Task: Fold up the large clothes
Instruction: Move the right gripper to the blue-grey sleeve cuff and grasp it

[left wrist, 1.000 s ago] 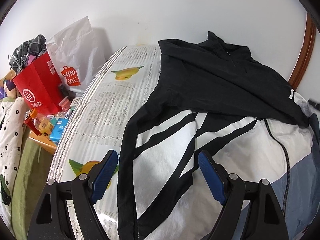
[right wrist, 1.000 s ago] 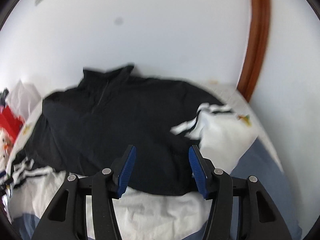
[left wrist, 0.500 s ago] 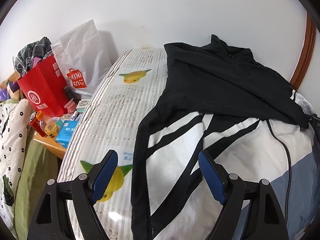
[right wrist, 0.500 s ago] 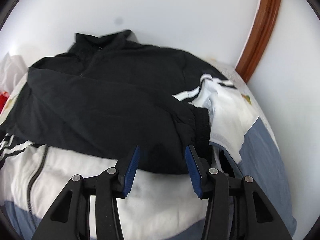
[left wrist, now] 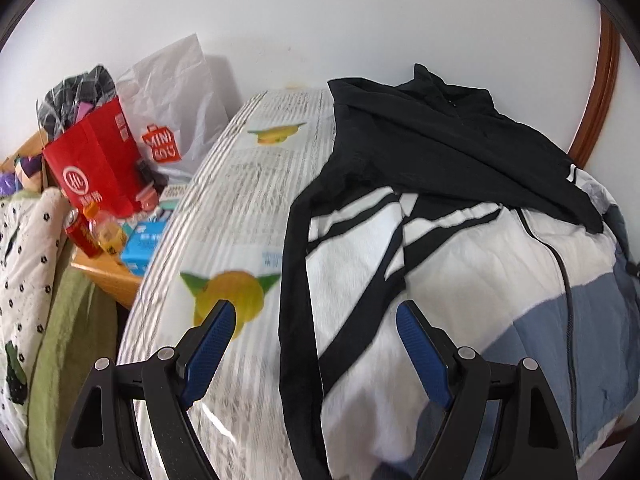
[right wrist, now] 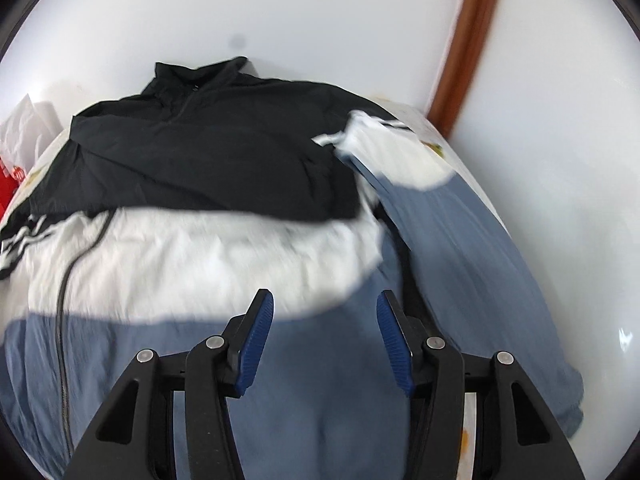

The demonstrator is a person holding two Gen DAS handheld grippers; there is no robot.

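- The jacket (left wrist: 460,264), black at the collar, white through the middle and blue-grey at the hem, lies spread on the bed (left wrist: 248,208), filling the centre and right of the left wrist view and nearly all of the right wrist view.
- Its long axis runs from the collar at the upper centre of each frame, by the wall, down to the hem at the lower edge, nearest both grippers.
- One sleeve (left wrist: 300,280), black with white stripes, is folded in along the jacket's left edge and runs down the middle of the left wrist view.
- The left gripper (left wrist: 316,320) hovers above that sleeve with its jaws wide apart and nothing between them; one blue pad sits over the bedsheet, the other over the white panel.
- The right gripper (right wrist: 324,312) hangs over the blue-grey hem in the lower centre of its view; its jaws are opening and hold nothing.
- The other sleeve (right wrist: 460,240), blue-grey, lies to the right of the right gripper, slanting from upper centre to lower right.
- Judged from this, the hem is nearest both grippers, so the next fold probably starts there.
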